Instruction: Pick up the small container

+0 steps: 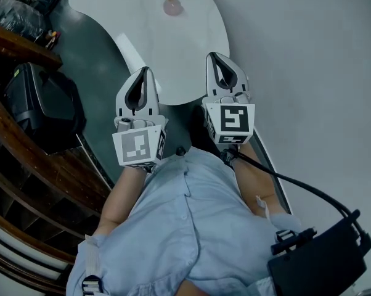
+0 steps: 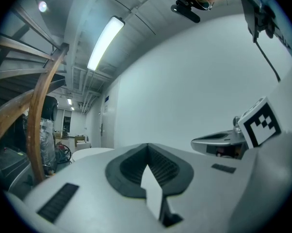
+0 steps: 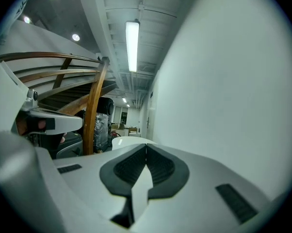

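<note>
Findings, largest to smallest.

The bench (image 1: 142,36) is a white, rounded top ahead of me. Its near edge lies just past my jaw tips in the head view, and most of its surface is bare, so I judge the approach unobstructed.

The left gripper (image 1: 142,82) and the right gripper (image 1: 224,69) are held side by side close to my chest, both pointing toward the bench. I read this as a ready posture, with the reach not yet begun. Each gripper view looks level along the room, taking in wall and ceiling rather than the bench top, which fits arms held up, not lowered to work.

Jaws, left: pads pressed together, nothing between them. Jaws, right: the same, fully closed and empty. Either pair must part before it can take anything.

The small container (image 1: 172,5), a pale pinkish, rounded piece with a darker top, stands alone toward the far edge of the bench, about mid-width and well apart from both grippers. It is untouched.
</note>
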The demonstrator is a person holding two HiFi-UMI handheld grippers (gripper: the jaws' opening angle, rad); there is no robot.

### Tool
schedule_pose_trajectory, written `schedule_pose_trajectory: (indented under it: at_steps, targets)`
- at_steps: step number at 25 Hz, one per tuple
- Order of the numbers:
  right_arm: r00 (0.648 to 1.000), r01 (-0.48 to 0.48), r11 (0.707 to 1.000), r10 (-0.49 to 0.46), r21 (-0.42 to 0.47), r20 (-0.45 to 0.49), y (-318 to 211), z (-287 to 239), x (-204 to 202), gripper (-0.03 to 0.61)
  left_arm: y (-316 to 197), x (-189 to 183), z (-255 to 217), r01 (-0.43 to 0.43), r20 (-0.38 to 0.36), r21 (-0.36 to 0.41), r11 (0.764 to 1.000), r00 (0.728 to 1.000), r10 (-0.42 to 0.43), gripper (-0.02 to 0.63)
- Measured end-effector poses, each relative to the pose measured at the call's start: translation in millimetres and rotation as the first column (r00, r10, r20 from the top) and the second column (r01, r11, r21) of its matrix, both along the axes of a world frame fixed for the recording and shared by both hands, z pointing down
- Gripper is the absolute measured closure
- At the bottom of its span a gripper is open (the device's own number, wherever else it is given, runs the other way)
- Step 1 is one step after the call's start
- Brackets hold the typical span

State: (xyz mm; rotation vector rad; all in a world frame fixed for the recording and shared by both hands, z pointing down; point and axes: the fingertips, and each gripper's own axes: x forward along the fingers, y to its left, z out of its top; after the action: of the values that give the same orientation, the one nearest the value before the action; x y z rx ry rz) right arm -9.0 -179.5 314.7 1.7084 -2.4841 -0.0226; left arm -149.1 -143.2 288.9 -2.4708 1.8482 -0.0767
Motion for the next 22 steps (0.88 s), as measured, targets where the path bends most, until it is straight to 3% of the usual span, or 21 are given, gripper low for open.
schedule_pose_trajectory:
  at_steps: [11,22]
  targets:
    - [0.992,0.107,0.994,-0.106,-0.012,0.062,-129,-11,11,0.577,-115,28,-19,0.073,0.053,0.004,0.997,0.996,-0.073,0.615]
    - [0.966,0.233,0.972,-0.236,0.034,0.102,-210,-20,11,0.577,-168,41,-30,0.193,0.100,0.037,0.980,0.975,-0.196,0.614]
